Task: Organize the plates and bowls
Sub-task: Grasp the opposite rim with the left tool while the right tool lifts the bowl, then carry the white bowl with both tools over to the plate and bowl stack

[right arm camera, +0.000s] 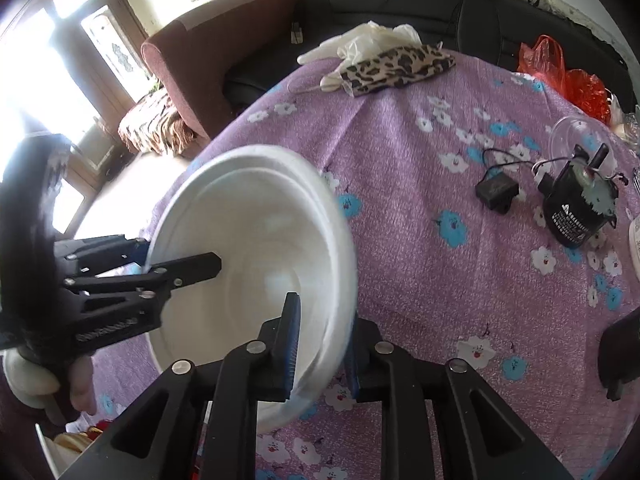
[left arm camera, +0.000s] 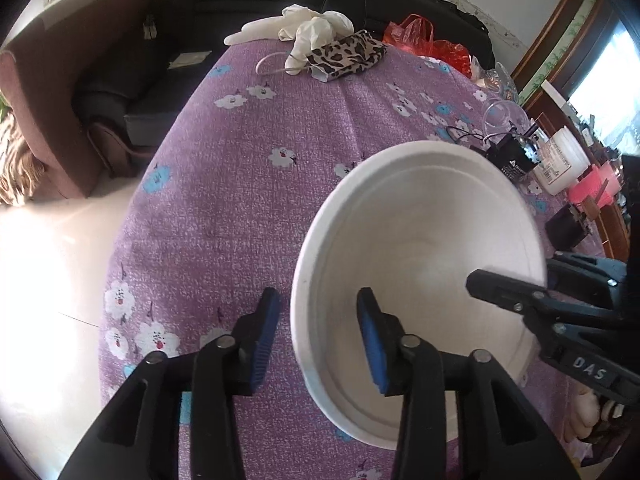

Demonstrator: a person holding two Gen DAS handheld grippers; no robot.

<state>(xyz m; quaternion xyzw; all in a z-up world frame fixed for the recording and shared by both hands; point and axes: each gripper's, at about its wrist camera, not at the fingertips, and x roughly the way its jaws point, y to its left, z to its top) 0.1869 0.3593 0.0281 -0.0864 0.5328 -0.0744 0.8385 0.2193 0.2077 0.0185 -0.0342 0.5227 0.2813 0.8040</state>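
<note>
A stack of white foam bowls is held tilted above the purple flowered tablecloth. My left gripper straddles the bowls' left rim, one blue pad outside and one inside, with a wide gap between the pads. My right gripper is shut on the right rim of the bowls. The right gripper also shows in the left wrist view, and the left gripper shows in the right wrist view, across the rim.
On the cloth lie a leopard-print pouch, white gloves, a red plastic bag, a black motor, a small black box, a clear cup and a white jar. A dark sofa stands behind.
</note>
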